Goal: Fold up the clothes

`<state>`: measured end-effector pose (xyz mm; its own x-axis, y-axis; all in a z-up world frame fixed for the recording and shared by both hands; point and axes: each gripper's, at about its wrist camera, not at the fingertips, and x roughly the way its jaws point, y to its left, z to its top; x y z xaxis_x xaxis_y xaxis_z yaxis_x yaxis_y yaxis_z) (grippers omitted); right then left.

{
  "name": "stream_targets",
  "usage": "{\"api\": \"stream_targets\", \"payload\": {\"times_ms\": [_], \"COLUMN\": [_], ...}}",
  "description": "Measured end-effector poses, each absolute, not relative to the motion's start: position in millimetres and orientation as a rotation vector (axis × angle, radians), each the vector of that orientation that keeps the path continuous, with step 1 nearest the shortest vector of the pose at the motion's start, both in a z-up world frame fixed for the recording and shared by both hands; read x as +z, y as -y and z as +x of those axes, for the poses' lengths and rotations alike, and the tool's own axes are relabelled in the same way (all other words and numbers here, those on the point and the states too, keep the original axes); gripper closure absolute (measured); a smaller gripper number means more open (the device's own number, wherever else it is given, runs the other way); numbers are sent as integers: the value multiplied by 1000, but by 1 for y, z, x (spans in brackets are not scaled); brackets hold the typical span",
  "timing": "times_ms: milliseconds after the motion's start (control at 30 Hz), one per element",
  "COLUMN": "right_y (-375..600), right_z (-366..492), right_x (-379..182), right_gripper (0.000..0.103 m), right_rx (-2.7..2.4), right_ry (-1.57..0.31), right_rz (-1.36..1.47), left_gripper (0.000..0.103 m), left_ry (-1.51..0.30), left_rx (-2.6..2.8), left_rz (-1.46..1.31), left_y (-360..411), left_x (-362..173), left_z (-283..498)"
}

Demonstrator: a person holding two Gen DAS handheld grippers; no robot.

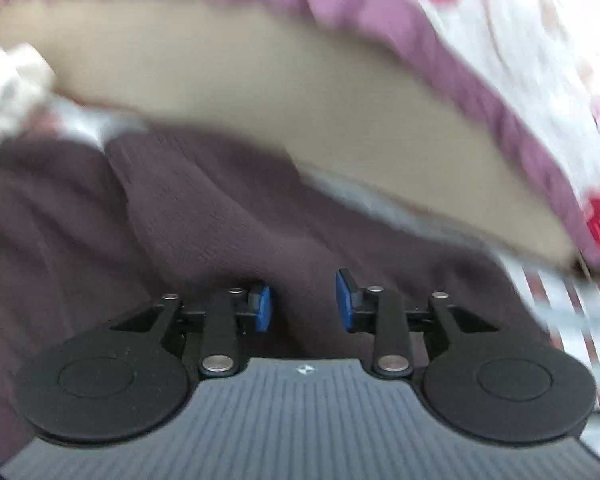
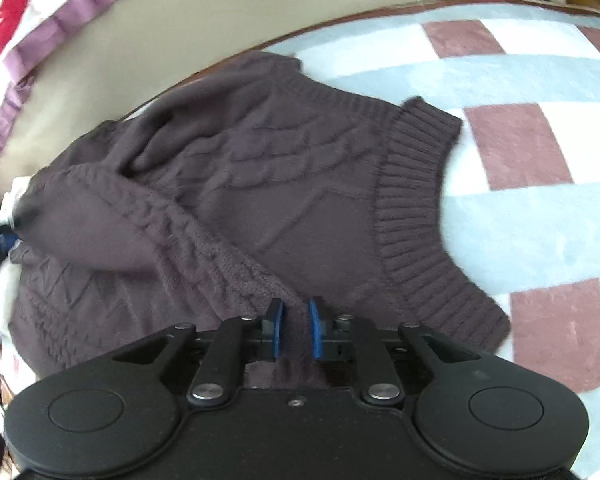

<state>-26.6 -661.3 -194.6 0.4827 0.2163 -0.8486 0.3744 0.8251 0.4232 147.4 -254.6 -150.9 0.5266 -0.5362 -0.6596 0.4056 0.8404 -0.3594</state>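
A dark purple-brown cable-knit sweater [image 2: 284, 168] lies on a checked blanket [image 2: 540, 220] of pale blue, white and dusty red. Its ribbed hem [image 2: 412, 200] points right, and one sleeve [image 2: 140, 220] is folded across the body. My right gripper [image 2: 297, 330] is shut on a ridge of the knit at the near edge, with fabric bunched between the blue pads. In the blurred left wrist view my left gripper [image 1: 303, 304] hovers over the sweater [image 1: 220, 208], its pads apart and nothing between them. A bit of that gripper [image 2: 0, 236] shows by the sleeve end.
A beige padded surface [image 2: 140, 40] runs behind the sweater. Beyond it lies a white and red cloth with a purple border [image 2: 60, 12]. White fabric [image 1: 16, 84] sits at the left by the sleeve end. The blanket stretches on to the right.
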Motion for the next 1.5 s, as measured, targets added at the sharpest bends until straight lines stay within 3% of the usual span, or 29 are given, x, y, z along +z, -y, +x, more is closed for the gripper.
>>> {"api": "stream_targets", "payload": {"times_ms": [100, 300, 500, 567, 600, 633, 667, 700, 733, 833, 900, 1033, 1133, 1367, 1500], "right_y": [678, 720, 705, 693, 687, 682, 677, 672, 668, 655, 641, 605, 596, 617, 585], "right_z": [-38, -74, -73, -65, -57, -50, -43, -36, -35, -30, -25, -13, -11, -28, -15], "right_x": [-196, -204, -202, -203, -205, -206, -207, -209, -207, -204, -199, -192, -191, -160, -157], "right_gripper": [75, 56, 47, 42, 40, 37, 37, 35, 38, 94, 93, 94, 92, 84, 74], "right_rx": [-173, -237, -207, -171, -154, -130, -106, -81, -53, 34, 44, -11, -43, 99, 238], "right_ry": [-1046, -898, -928, -980, -1022, -1054, -1085, -1115, -1118, -1139, -1164, -1235, -1244, -964, -946], "right_rz": [712, 1111, 1124, 1073, 1030, 976, 921, 866, 826, 758, 652, 338, 239, 536, 544], "left_gripper": [46, 42, 39, 42, 55, 80, 88, 89, 89, 89, 89, 67, 63, 51, 46], "left_ry": [-893, -1088, -1122, -1199, -1254, -1314, -1375, -1449, -1462, -1401, -1372, -1438, -1432, -1214, -1100], "left_rx": [-752, -1122, -1211, -1223, -1231, -1265, -1299, -1325, -1339, -1412, -1400, -1298, -1280, -1053, -680], "left_rz": [-131, -100, 80, 112, 115, 75, 34, -21, -20, 115, 189, 154, 88, -229, -384], "left_y": [266, 315, 374, 387, 391, 389, 387, 381, 376, 365, 358, 345, 327, 232, 169], "left_x": [-163, -168, -182, -192, -197, -200, -203, -207, -205, -190, -181, -190, -187, -160, -165], "left_z": [117, 83, 58, 57, 57, 57, 57, 55, 50, 26, 15, 16, 20, 74, 119]}}
